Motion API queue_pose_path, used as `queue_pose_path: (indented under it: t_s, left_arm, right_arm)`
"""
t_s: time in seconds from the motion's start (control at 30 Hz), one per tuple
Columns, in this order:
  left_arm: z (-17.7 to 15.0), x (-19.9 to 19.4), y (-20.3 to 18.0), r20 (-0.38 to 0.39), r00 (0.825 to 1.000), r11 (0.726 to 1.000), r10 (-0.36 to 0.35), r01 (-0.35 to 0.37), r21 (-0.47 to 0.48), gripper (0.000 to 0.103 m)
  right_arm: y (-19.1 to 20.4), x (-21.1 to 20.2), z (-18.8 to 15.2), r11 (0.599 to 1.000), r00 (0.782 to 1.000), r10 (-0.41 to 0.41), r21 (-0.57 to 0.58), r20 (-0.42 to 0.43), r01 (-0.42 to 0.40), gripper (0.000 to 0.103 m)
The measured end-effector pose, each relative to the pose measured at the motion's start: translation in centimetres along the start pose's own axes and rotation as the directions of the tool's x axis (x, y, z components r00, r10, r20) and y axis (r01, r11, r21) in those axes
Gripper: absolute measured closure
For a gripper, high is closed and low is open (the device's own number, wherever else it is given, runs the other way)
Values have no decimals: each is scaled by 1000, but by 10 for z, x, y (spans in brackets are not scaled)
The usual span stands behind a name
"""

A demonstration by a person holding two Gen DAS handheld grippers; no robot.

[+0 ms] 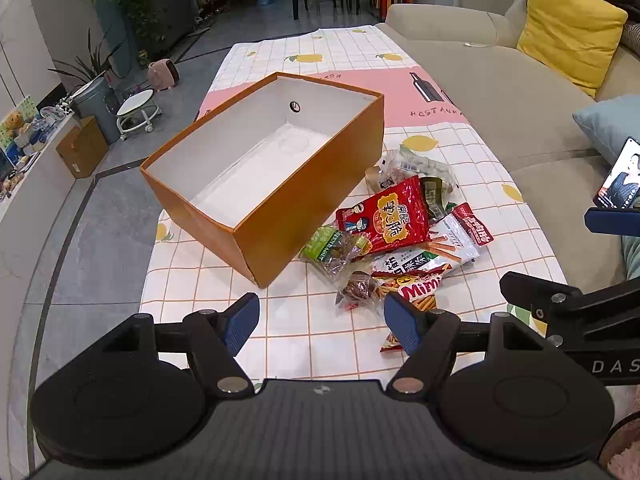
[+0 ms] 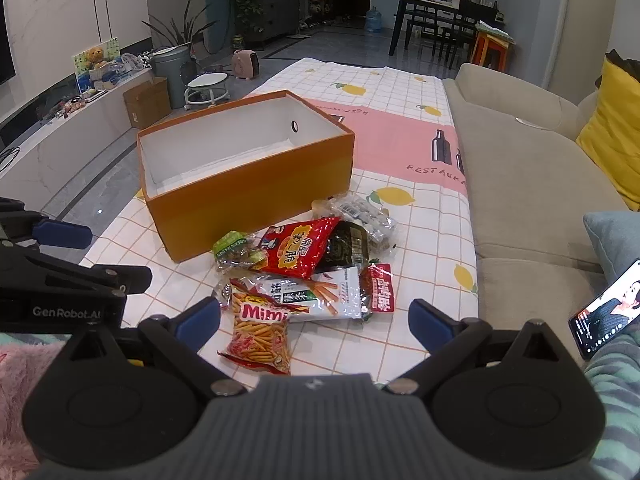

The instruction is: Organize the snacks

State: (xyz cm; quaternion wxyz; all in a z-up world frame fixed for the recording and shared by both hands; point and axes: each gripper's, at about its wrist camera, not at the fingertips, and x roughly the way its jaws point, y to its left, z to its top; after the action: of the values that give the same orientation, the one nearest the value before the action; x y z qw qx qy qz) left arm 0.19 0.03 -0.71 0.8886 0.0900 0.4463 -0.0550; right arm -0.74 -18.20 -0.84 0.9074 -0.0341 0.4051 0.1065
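Observation:
An orange cardboard box (image 1: 320,196) (image 2: 256,204) with a white, empty inside stands open on the checked tablecloth. To its right lies a pile of snack bags: a red bag (image 1: 384,216) (image 2: 296,250), a Mimi stick-snack bag (image 1: 416,284) (image 2: 260,330), a white bag (image 1: 452,240) (image 2: 336,294), a green pack (image 1: 324,244) (image 2: 232,248) and others. My left gripper (image 1: 322,322) hangs open above the cloth in front of the box, with nothing between its fingers. Also open and holding nothing, my right gripper (image 2: 316,322) hovers just over the near end of the Mimi bag.
A beige sofa (image 1: 500,92) (image 2: 532,168) runs along the table's right side with a yellow cushion (image 1: 568,28). A phone (image 1: 618,178) (image 2: 604,314) is lit at the right. To the left, the floor holds a cardboard carton (image 2: 146,102), a bin and a stool.

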Motion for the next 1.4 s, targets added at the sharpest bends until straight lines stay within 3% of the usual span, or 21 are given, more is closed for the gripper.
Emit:
queue_pose_path:
  t_s: [1.4]
  left_arm:
    - [-5,2,-2,-15,1000,1000,-3,3,5,20]
  right_arm:
    - [0,1,-1,1000,1000,-13,-2,-9,13,6]
